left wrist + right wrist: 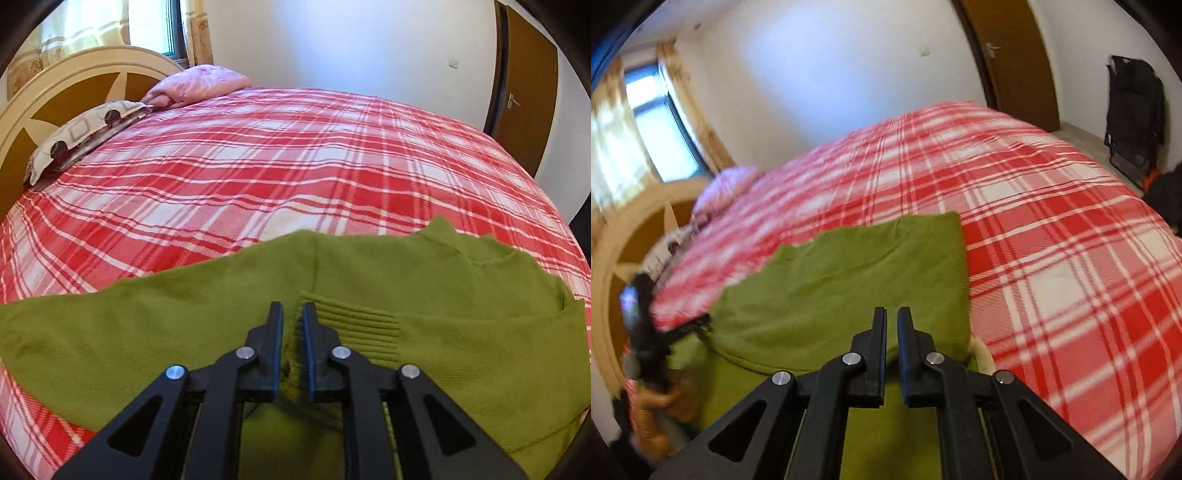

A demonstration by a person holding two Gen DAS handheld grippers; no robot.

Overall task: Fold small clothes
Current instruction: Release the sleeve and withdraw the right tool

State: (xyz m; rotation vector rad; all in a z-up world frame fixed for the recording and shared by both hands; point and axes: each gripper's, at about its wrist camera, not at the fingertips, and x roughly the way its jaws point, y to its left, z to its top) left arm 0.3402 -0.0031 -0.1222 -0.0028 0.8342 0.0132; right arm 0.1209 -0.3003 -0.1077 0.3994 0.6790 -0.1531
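Here the left wrist view alone shows the left tongs (292, 314) narrowly parted astride the ribbed cuff of the green sweater (406, 280) on the plaid bed (258, 155). Only the right view shows a hand (655, 417) far left; right tongs (892, 317) closed, apparently pinching sweater.

Green sweater (424, 295) was matt knit cloth, fine weave with a ribbed cuff (354, 321). Bed cover (258, 166) was woven red-white plaid cloth, matt. Left hand-held gripper (292, 310) was matt black plastic with shiny metal rivets and blue pad edges. Headboard (55, 92) looked like glossy painted wood. Pink pillow (199, 83) had a slight sheen.
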